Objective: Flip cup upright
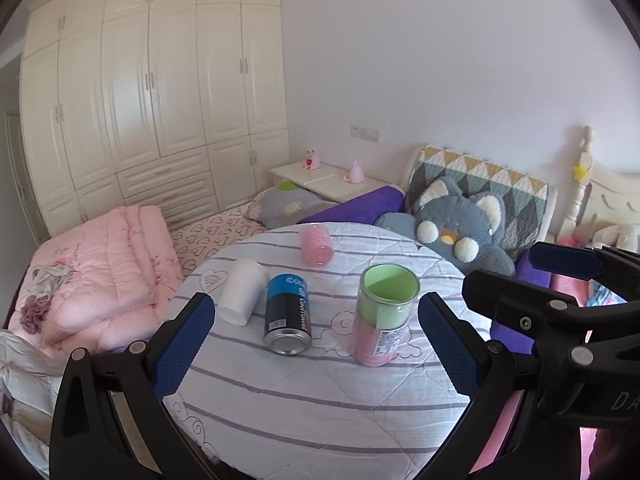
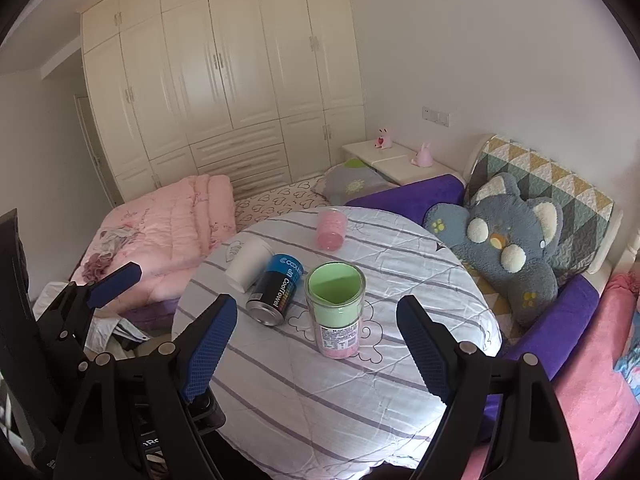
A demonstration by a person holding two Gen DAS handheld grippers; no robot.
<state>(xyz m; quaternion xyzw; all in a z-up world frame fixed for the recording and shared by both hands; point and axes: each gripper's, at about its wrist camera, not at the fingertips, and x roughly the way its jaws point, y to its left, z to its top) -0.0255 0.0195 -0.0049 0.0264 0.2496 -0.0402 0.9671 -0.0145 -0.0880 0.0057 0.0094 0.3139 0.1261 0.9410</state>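
Your left tongs point(image 1: 316, 344) and your right tongs point(image 2: 316, 344) both stand wide, with nothing between their blue pads, and both hang above the near edge of the round surface point(image 1: 320, 412) covered in striped cloth.

Four containers lie or stand on it. The green-lined cup point(image 1: 382, 314) stands upright, mouth up, just right of centre; from your left wrist view it sits at about 1 o'clock from the tongs, and from the right wrist view point(image 2: 336, 314) nearly at 12 o'clock. The blue and black can point(image 1: 287, 314) lies on its side just beside it at 9 o'clock, its metal end toward you. The white cup point(image 1: 242, 294) lies tipped over, touching or nearly touching the can on its 9 o'clock side; which, I cannot tell. The pink cup point(image 1: 317, 245) lies on its side at 12 o'clock, well apart, near the far edge.

Your right tongs' frame shows at 3 o'clock in the left view.
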